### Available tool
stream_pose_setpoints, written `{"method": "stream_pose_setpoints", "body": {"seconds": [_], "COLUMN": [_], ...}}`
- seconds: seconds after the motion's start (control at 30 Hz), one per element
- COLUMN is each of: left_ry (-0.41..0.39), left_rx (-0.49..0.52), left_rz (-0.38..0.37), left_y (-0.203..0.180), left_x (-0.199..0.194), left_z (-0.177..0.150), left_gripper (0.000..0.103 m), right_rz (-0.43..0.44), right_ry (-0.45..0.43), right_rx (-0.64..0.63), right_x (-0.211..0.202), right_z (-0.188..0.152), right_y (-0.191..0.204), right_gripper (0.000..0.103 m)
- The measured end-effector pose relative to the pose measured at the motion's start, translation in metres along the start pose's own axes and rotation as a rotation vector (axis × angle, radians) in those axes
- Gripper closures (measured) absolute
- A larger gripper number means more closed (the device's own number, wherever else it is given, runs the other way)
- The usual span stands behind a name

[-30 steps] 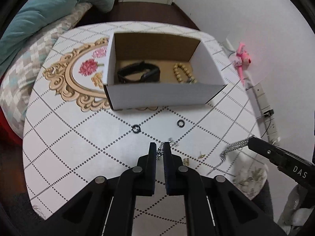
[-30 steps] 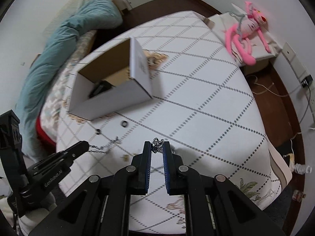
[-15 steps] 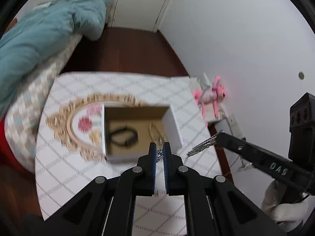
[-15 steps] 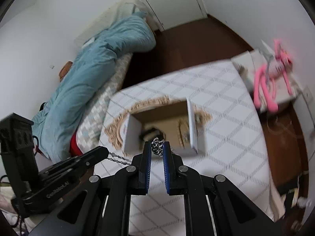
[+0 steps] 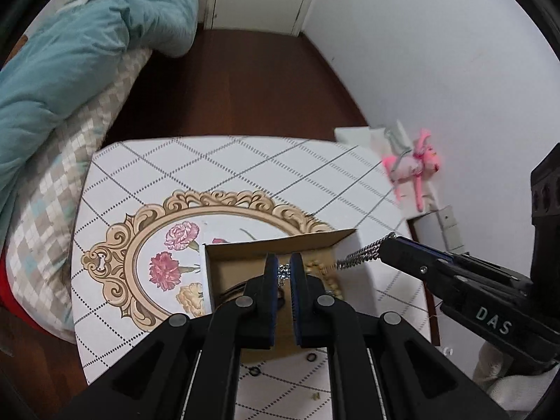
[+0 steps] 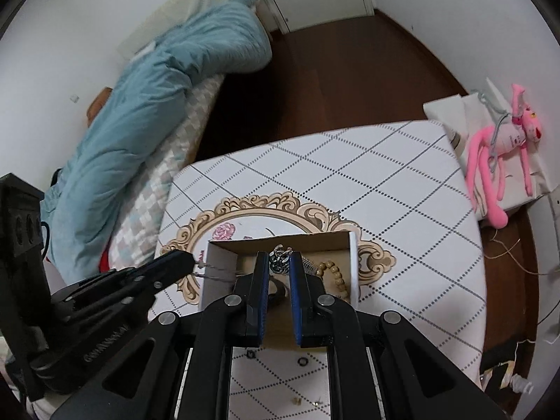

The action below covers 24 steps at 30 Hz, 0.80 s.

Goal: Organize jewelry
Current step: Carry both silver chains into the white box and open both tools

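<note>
Above the open box [image 6: 280, 245] we hold the chain [image 5: 364, 257], each end clenched in our jaws, so it can be lowered inside.

The left gripper [image 5: 284, 270] is held up high and pointed steeply down, jaws pinched nearly together on a chain [image 5: 283, 273]. Same deal with the right gripper [image 6: 279, 264]: it's angled downward, jaws clamped on the chain's other end, and is seen just beside the left one, tips level.
</note>
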<state>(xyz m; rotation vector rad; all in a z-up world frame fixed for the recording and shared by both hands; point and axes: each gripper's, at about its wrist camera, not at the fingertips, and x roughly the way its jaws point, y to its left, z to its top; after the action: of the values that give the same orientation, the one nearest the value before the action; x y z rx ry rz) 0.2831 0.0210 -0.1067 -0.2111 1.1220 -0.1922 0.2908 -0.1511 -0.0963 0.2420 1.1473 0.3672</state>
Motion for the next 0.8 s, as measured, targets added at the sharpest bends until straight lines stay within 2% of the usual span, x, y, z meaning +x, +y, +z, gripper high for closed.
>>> {"method": "stream_pose_setpoints", "body": {"seconds": [0.1, 0.23, 0.37, 0.4, 0.47, 0.5, 0.53, 0.67, 0.7, 0.77, 0.8], "left_ry": [0.041, 0.069, 0.086, 0.087, 0.076, 0.068, 0.056, 0.035, 0.031, 0.017, 0.011], "left_rx": [-0.003, -0.012, -0.044, -0.044, -0.049, -0.054, -0.063, -0.069, -0.071, -0.074, -0.073], "left_rz": [0.017, 0.105, 0.142, 0.158, 0.196, 0.206, 0.224, 0.267, 0.276, 0.295, 0.302], "left_y": [0.004, 0.010, 0.021, 0.022, 0.027, 0.029, 0.032, 0.037, 0.038, 0.040, 0.040], "left_x": [0.015, 0.026, 0.033, 0.034, 0.033, 0.033, 0.032, 0.031, 0.031, 0.029, 0.029], "left_z": [0.007, 0.013, 0.012, 0.011, 0.007, 0.006, 0.002, -0.008, -0.011, -0.018, -0.022], "left_gripper": [0.098, 0.094, 0.093, 0.090, 0.069, 0.048, 0.034, 0.033, 0.032, 0.017, 0.007], "right_rz": [-0.001, 0.018, -0.024, -0.039, -0.058, -0.067, -0.075, -0.133, -0.170, -0.228, -0.275], "right_ry": [0.037, 0.120, 0.164, 0.169, 0.162, 0.157, 0.152, 0.111, 0.095, 0.071, 0.058], "right_rx": [-0.002, -0.023, -0.040, -0.039, -0.037, -0.039, -0.040, -0.056, -0.070, -0.094, -0.111], "right_x": [0.019, 0.049, 0.068, 0.071, 0.071, 0.070, 0.068, 0.056, 0.052, 0.046, 0.043], "right_z": [0.007, 0.013, 0.013, 0.012, 0.009, 0.008, 0.007, -0.001, -0.004, -0.012, -0.017], "right_y": [0.000, 0.003, 0.002, 0.000, -0.004, -0.006, -0.008, -0.012, -0.013, -0.014, -0.015], "right_gripper": [0.091, 0.090, 0.089, 0.087, 0.075, 0.066, 0.058, 0.047, 0.041, 0.030, 0.020]}}
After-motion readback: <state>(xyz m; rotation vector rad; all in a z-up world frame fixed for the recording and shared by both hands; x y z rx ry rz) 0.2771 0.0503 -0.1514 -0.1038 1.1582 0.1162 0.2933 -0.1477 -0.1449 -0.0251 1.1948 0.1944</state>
